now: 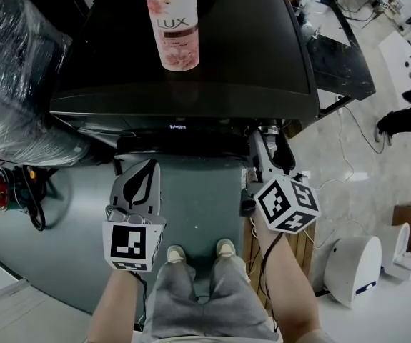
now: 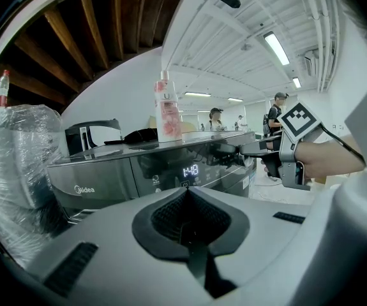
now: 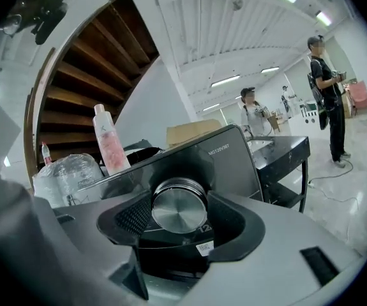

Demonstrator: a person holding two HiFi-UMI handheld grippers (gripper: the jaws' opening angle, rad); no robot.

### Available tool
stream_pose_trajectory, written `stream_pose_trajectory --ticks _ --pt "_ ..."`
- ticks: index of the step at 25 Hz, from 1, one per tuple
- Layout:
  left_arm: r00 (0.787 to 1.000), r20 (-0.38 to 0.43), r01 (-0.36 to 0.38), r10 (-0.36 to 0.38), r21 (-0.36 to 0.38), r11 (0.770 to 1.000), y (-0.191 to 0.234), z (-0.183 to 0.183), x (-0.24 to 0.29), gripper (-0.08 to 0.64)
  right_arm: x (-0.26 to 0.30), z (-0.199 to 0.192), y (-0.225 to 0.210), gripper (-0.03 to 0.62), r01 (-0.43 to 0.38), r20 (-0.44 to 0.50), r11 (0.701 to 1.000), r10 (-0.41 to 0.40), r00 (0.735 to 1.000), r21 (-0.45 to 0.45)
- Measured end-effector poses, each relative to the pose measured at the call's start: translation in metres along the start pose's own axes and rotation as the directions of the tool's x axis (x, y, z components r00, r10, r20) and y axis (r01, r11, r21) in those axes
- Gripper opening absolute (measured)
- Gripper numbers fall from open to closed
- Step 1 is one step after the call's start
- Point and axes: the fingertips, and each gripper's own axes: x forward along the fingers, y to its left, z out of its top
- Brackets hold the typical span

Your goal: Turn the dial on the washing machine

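The washing machine [image 1: 191,56] stands directly ahead of the person, with its dark flat top ending in a straight front edge and the control panel just below that edge. The dial [image 3: 179,206] – a round, brushed-metal knob – sits at the right end of the panel, close to the machine's right front corner. The right gripper [image 1: 269,143] is applied to it: the 2 jaws stand wide, 1 on each side of the knob, with the pads against its rim, and the view along the jaws is tilted. The left gripper [image 2: 186,196] hangs in front of the panel's left half, clear of the machine, with both jaws closed together on nothing. The panel display [image 2: 190,170] reads 1:48. 1 pink bottle [image 1: 172,21] stands upright near the rear middle of the top, well back from the front edge. On the left a bundle wrapped in plastic film [image 1: 12,77] lies just beside the machine; on the right a black table [image 1: 341,63] stands near its side, with a narrow gap between them. The grey floor [image 1: 198,206] shows between the machine's front and the person's shoes [image 1: 176,252] – this is where both grippers work. A white appliance [image 1: 355,266] stands on the floor to the right, well apart.
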Motion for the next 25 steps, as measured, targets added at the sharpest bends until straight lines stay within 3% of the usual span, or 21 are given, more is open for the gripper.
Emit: stream_pose_trajectory --ticks 9,14,17,22,25 --pt "1.0 0.01 0.004 -0.004 -0.001 1.0 0.0014 0.0051 0.0015 0.018 0.0005 -0.0003 -0.0043 0.295 -0.023 0.029 0.979 0.018 0.999 0.204" --pt "1.0 0.015 -0.008 0.009 -0.032 0.999 0.003 0.0086 0.0006 0.018 -0.0003 -0.003 -0.0086 0.295 -0.033 0.033 0.944 0.023 0.999 0.328" --pt "1.0 0.01 0.005 -0.005 -0.007 1.0 0.0028 0.0052 0.0 0.018 -0.0012 -0.0059 -0.0094 0.295 -0.044 0.039 0.905 0.031 0.999 0.424" --pt "1.0 0.008 0.013 -0.013 -0.004 1.0 0.002 0.0046 0.0004 0.018 0.0001 -0.0049 -0.0082 0.295 -0.097 0.087 0.805 0.057 0.995 0.585" --pt "1.0 0.009 0.016 -0.016 -0.004 1.0 0.0013 0.0049 0.0003 0.018 0.0001 -0.0041 -0.0084 0.295 -0.114 0.104 0.782 0.063 0.993 0.613"
